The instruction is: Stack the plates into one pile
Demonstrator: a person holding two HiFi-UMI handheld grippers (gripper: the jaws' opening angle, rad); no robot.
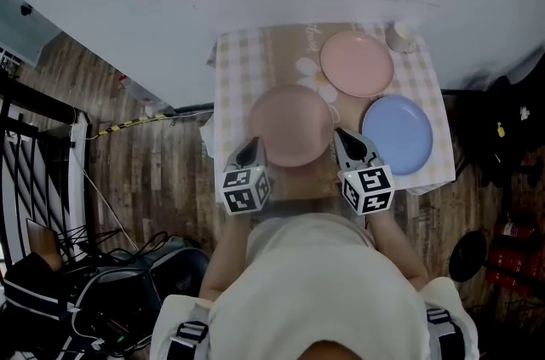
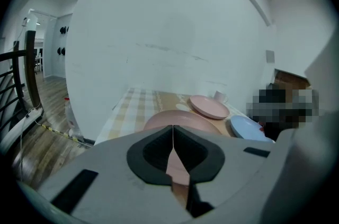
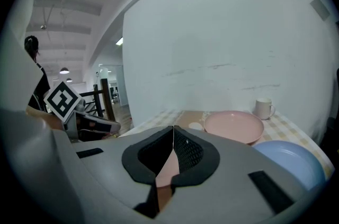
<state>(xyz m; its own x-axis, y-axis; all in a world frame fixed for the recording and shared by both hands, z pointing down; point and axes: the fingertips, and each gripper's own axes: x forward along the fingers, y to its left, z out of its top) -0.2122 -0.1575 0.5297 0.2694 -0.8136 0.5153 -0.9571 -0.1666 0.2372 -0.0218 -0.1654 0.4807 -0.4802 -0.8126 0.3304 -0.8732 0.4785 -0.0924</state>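
Three plates lie unstacked on the checked table [image 1: 234,60], each apart from the others. The near pink plate [image 1: 290,125] sits centre. The far pink plate [image 1: 357,63] is at its 1 o'clock and the blue plate [image 1: 398,134] at its 3 o'clock. A mug [image 1: 400,36] stands at 1 o'clock of the far pink plate. The left gripper [image 1: 253,144] is at 8 o'clock of the near pink plate's rim, jaws together with nothing between them. The right gripper [image 1: 345,136] is at 4 o'clock, between that plate and the blue plate, jaws together and empty too.

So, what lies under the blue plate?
The blue plate rests on the checked cloth. The patch of cloth right beneath it is covered, so nothing there can be checked.
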